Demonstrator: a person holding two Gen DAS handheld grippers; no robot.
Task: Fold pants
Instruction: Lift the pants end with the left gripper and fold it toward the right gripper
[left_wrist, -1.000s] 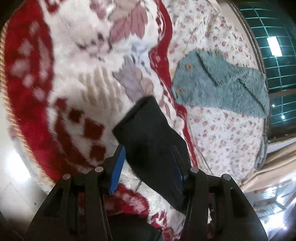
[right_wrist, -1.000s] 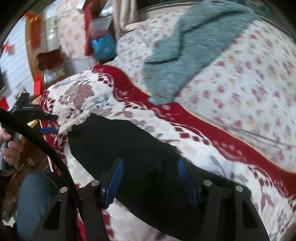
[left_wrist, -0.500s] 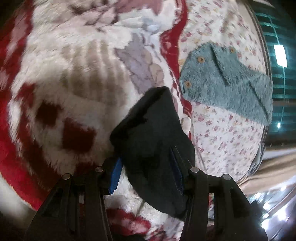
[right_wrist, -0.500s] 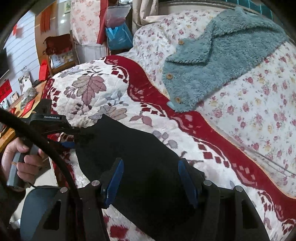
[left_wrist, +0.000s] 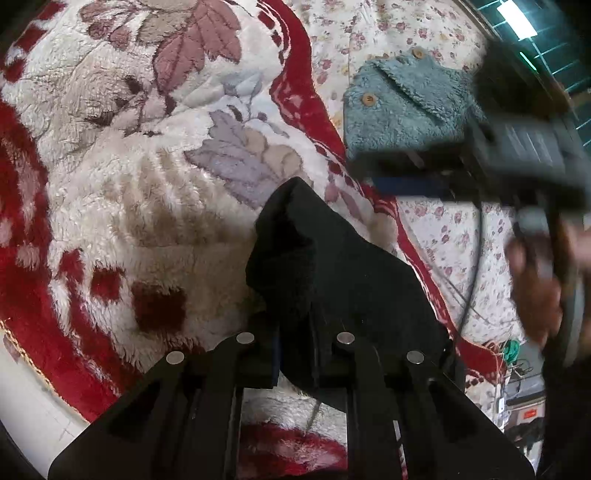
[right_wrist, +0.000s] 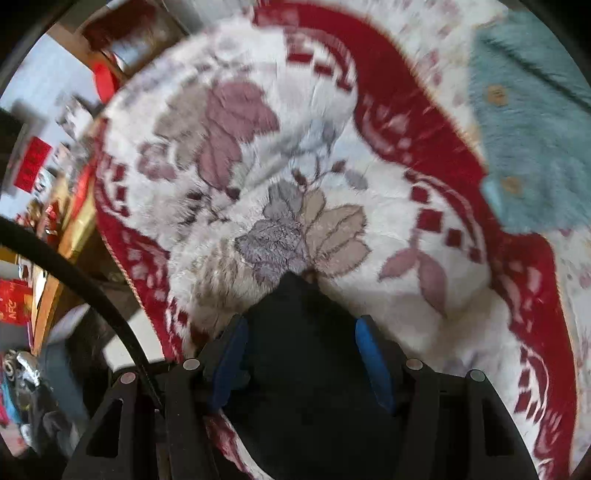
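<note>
The black pants (left_wrist: 332, 266) lie bunched on a red and white floral blanket (left_wrist: 122, 177). My left gripper (left_wrist: 295, 354) is shut on an edge of the pants, with the cloth rising between its jaws. My right gripper (right_wrist: 299, 350) is open, its blue pads (right_wrist: 231, 350) on either side of the black pants (right_wrist: 299, 332) without pinching them. The right gripper also shows blurred at the right of the left wrist view (left_wrist: 498, 162), held by a hand.
A teal fleece garment with wooden buttons (left_wrist: 402, 107) lies on a flowered bedsheet (left_wrist: 443, 229) beyond the blanket; it also shows in the right wrist view (right_wrist: 532, 140). Furniture and clutter (right_wrist: 40, 177) stand past the bed's left edge.
My left gripper has closed on the pants edge. My right gripper has swung left over the blanket and now enters the left wrist view. The right view is motion-blurred.
</note>
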